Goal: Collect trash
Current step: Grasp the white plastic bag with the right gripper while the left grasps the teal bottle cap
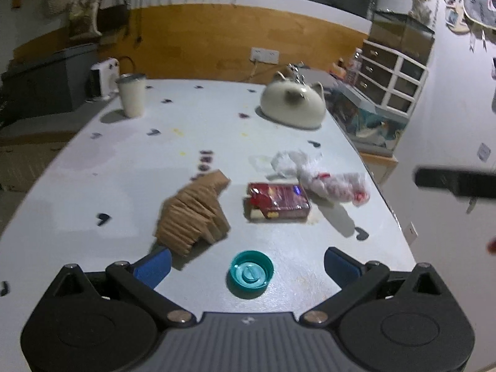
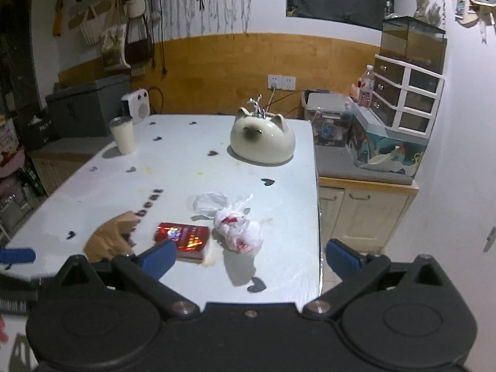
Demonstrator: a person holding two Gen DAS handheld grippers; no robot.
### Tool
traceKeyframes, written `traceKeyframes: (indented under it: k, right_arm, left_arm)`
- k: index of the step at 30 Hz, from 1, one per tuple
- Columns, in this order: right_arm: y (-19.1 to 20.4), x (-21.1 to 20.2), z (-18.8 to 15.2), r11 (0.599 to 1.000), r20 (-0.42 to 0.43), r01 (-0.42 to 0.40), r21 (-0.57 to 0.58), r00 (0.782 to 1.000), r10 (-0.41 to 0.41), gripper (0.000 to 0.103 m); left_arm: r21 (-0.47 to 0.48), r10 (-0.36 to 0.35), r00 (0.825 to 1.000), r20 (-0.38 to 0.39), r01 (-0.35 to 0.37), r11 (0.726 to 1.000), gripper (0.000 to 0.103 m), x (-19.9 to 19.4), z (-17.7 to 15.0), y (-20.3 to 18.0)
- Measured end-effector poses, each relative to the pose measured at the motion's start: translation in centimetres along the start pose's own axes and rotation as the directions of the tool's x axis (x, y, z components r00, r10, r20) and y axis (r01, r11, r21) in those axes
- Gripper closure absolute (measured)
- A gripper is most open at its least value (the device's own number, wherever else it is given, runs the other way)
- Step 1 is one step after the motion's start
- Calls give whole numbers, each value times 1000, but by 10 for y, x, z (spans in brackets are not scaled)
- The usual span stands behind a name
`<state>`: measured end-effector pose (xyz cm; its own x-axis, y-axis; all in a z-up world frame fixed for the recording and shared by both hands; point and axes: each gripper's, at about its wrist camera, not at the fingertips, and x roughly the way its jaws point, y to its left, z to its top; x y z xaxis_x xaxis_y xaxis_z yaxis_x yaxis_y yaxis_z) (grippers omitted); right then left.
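Note:
On the pale blue table [image 1: 124, 161] lie a crumpled brown paper bag [image 1: 193, 214], a red snack packet [image 1: 277, 200], a knotted clear plastic bag with red bits [image 1: 331, 183] and a teal bottle cap [image 1: 251, 271]. My left gripper [image 1: 248, 263] is open and empty, low over the cap, which lies between its blue fingers. My right gripper [image 2: 251, 259] is open and empty above the table's near right edge. The red packet [image 2: 183, 238] sits by its left finger, the plastic bag [image 2: 238, 229] just ahead, the brown bag [image 2: 108, 238] to the left.
A cat-shaped ceramic dish [image 1: 293, 104] stands at the far right of the table, a cream tumbler [image 1: 131, 94] at the far left. A low cabinet with boxes and drawers [image 2: 372, 161] stands right of the table. The table edge [image 2: 319, 232] runs close to my right gripper.

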<state>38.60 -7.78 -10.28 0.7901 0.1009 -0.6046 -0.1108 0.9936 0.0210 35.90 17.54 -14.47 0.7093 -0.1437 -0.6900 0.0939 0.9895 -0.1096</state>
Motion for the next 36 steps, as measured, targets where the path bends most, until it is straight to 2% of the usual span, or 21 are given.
traceKeyframes:
  k: [5,7,12,22,26,28,31,33,36]
  right_arm:
    - [-4,49,14,999,-53,-33,-9,998,33,0]
    - [-7,68,20,999,-77,-41,-10,996,41,9]
    - [-13,113,27,997,-143,-80,12,986,81,20]
    - [-8,181,25,993,-241,-120,20,963,121,29]
    - [-7,198,23,995,-263,-94,39,959,101,32]
    - [-8,203,23,995,-270,-84,59,958,97,49]
    - [-8,205,21,991,-287,-107,78,950,125,64]
    - [-6,202,18,991,-287,-112,69,949,127,67]
    - [-5,195,15,991,-291,-116,74,947,132,69]
  left_arm:
    - [10,-18,999,-28,19,1000,2,36,-12,-5]
    - [22,-18,999,-38,19,1000,5,47,-15,-6]
    - [68,-2,999,-46,6,998,13,70,-21,-9]
    - [90,-10,998,-62,15,996,25,91,-23,-5]
    - [100,-11,997,-71,18,995,27,95,-23,-6]
    - [102,-14,997,-75,21,995,28,97,-23,-5]
    - [106,-14,996,-84,23,994,35,99,-24,-5]
    - [106,-14,995,-96,24,994,40,101,-24,-4]
    - [114,-10,995,-96,21,993,43,102,-24,-5]
